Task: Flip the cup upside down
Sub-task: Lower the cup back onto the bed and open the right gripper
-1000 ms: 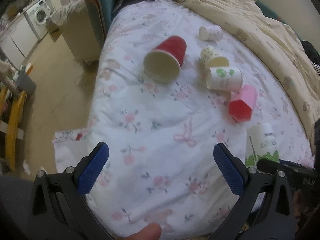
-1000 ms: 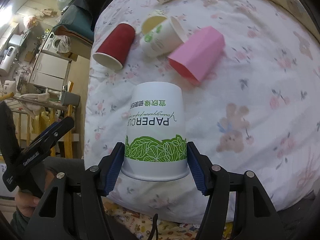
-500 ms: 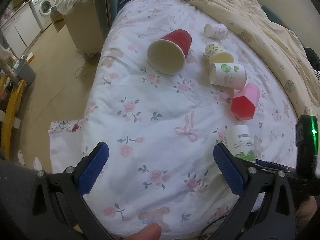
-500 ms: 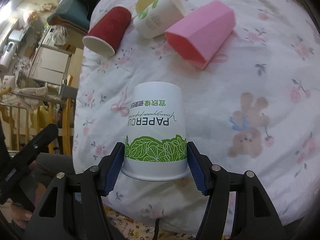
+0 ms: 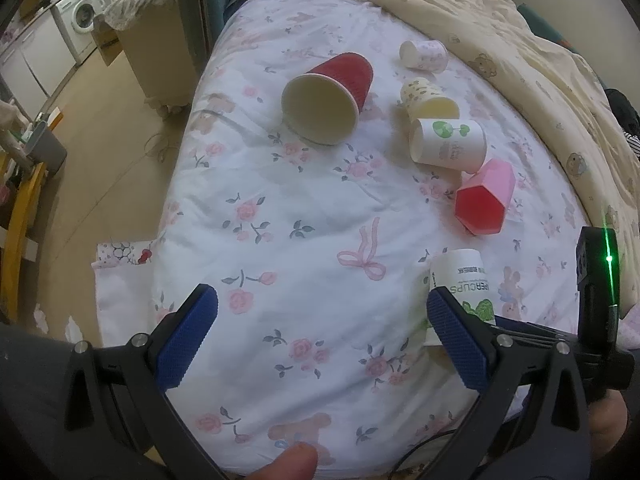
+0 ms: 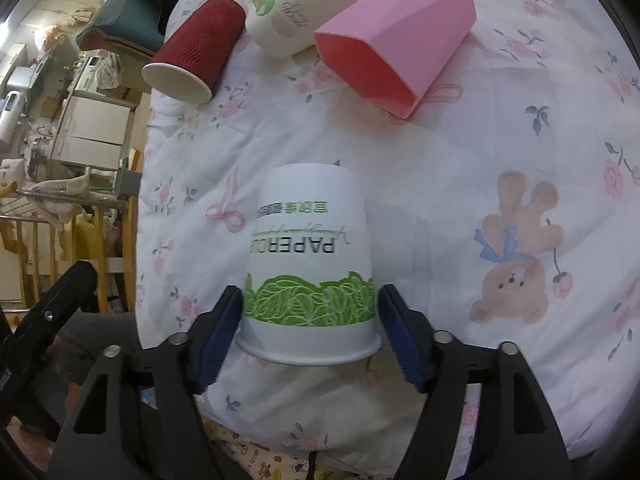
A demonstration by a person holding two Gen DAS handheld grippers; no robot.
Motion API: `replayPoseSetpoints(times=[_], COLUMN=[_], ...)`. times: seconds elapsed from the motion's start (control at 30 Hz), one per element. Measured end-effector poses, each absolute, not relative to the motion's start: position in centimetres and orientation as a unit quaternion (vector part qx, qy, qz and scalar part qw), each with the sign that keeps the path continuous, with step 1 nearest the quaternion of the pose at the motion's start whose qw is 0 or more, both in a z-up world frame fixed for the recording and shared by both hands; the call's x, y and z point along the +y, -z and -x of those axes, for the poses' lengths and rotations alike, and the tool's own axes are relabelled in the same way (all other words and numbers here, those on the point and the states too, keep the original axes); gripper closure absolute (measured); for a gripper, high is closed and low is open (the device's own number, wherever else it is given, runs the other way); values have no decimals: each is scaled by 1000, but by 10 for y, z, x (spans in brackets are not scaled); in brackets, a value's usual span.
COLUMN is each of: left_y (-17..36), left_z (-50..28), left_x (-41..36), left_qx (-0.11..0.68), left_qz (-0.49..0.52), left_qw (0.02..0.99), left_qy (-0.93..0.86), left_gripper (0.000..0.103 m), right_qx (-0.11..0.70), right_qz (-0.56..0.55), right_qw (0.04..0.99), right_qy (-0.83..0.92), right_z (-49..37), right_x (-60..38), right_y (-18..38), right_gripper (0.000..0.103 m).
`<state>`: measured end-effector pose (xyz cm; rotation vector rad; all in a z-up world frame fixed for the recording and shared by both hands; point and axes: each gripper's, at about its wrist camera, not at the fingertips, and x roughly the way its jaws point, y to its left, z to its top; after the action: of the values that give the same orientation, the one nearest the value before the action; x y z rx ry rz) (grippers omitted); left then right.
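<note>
A white paper cup with a green leaf band (image 6: pixel 308 264) stands upside down, rim down, on the flowered bedsheet (image 6: pixel 460 184). My right gripper (image 6: pixel 310 320) has its jaws a little apart on either side of the cup, with small gaps showing. The cup also shows in the left wrist view (image 5: pixel 464 284), by the right finger. My left gripper (image 5: pixel 320 344) is open and empty above the bed's near edge.
Several cups lie on their sides further back: a red ribbed cup (image 5: pixel 328 100), a pink angular cup (image 5: pixel 484 204), a white cup with a green print (image 5: pixel 448 144), a yellow dotted cup (image 5: pixel 428 98) and a small patterned cup (image 5: pixel 424 54). A beige quilt (image 5: pixel 520 48) lies at the right. Floor and furniture are at the left.
My right gripper has lowered the cup onto the sheet and its jaws have parted from the cup's sides. My left gripper has drawn back a little.
</note>
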<state>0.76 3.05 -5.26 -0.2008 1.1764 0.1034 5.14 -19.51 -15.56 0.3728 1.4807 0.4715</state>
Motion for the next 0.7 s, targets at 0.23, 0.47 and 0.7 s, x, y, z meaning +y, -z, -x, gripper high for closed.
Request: replayPoseSetpoints(times=[0.23,0.47,0.7], left_y=[49,40,35], left_z=[-7,-4,-3], left_x=[32,27,23], left_qx=[550,535,529], left_qz=[99,92,86], left_qw=[828,839,844], left_qy=[-49,-42,-34], left_gripper=[0,0,0], right_qx=[652,602,544], right_qz=[-173,-165,-149], right_qw=[708,749,803], right_qy=[-211,-221,-192], right_z=[-50,-37,-22], right_x=[-202,-217,-250], right_y=[144,89,48], right_gripper=[16,7,6])
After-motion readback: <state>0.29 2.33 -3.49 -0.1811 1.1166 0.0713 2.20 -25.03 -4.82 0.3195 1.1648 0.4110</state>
